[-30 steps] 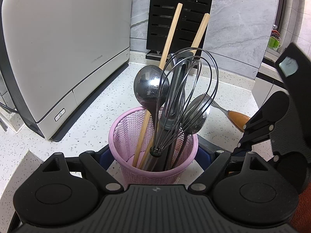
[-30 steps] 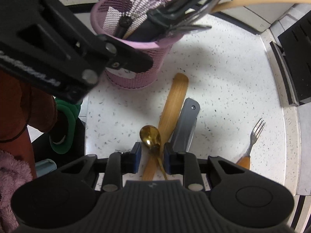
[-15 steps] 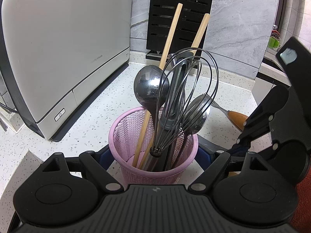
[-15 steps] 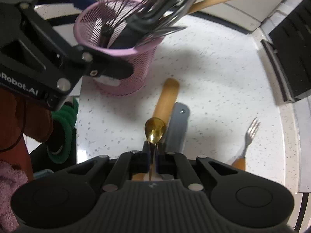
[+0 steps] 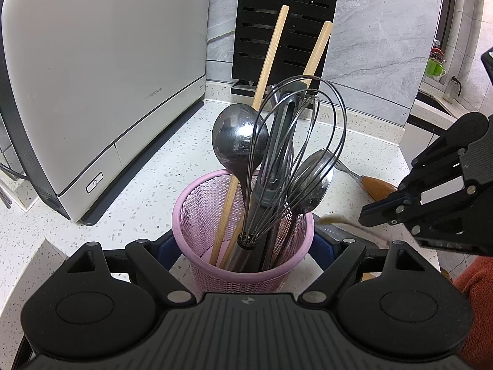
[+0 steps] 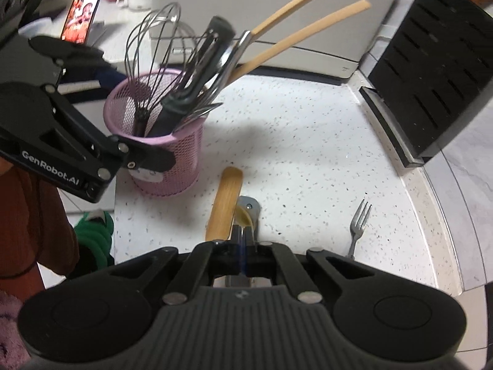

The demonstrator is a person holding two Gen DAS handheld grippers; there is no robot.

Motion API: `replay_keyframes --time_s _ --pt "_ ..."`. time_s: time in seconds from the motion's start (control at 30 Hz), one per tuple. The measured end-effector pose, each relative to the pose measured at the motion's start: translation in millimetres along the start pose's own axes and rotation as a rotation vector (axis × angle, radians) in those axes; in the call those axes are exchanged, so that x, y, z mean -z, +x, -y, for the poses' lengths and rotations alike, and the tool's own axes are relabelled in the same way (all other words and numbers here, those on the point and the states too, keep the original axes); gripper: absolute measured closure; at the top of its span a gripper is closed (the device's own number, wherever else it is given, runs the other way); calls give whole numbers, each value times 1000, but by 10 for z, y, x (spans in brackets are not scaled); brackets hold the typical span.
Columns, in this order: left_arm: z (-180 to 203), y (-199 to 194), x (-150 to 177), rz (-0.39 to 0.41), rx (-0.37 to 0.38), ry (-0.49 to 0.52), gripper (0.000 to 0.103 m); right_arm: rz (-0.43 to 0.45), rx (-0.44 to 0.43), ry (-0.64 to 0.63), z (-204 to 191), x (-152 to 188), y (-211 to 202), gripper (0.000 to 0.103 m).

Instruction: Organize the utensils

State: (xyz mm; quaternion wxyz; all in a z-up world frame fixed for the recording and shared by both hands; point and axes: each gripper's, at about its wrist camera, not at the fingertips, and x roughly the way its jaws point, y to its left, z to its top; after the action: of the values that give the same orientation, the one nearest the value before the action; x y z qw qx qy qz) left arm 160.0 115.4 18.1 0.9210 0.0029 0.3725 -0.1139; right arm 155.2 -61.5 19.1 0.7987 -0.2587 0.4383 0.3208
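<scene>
A pink mesh basket (image 5: 215, 209) stands on the speckled counter. It holds a wire whisk (image 5: 295, 141), two steel ladles, a grey tool and two wooden chopsticks. My left gripper (image 5: 245, 243) is shut on the basket, a blue pad against each side wall. To the basket's right, my right gripper (image 6: 242, 236) is shut on the handle of a small gold spoon (image 6: 243, 217) and holds it just above the counter. The spoon's bowl pokes out past the fingertips. In the left wrist view the right gripper (image 5: 363, 217) hangs at the right with the spoon blurred.
Under the spoon lie a wooden spatula (image 6: 225, 197) and a grey flat tool (image 6: 251, 206). A wooden-handled fork (image 6: 359, 225) lies to the right. A black knife block (image 6: 431, 77) stands at the back, a white appliance (image 5: 92, 77) at the left. A person's red sleeve (image 6: 24, 215) is at the left.
My right gripper closed on the gold spoon's handle, then rose and tilted up, lifting the spoon off the spatula. The left gripper and the basket have not moved.
</scene>
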Motion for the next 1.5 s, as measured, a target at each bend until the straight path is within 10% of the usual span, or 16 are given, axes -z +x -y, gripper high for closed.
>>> replay_keyframes --time_s 1.03,1.5 --pt "-1 1 8 0 -1 2 5 -122 -15 80 534 -134 749 78" --pt "-6 5 10 1 -1 2 5 -74 1 135 598 -98 669 103"
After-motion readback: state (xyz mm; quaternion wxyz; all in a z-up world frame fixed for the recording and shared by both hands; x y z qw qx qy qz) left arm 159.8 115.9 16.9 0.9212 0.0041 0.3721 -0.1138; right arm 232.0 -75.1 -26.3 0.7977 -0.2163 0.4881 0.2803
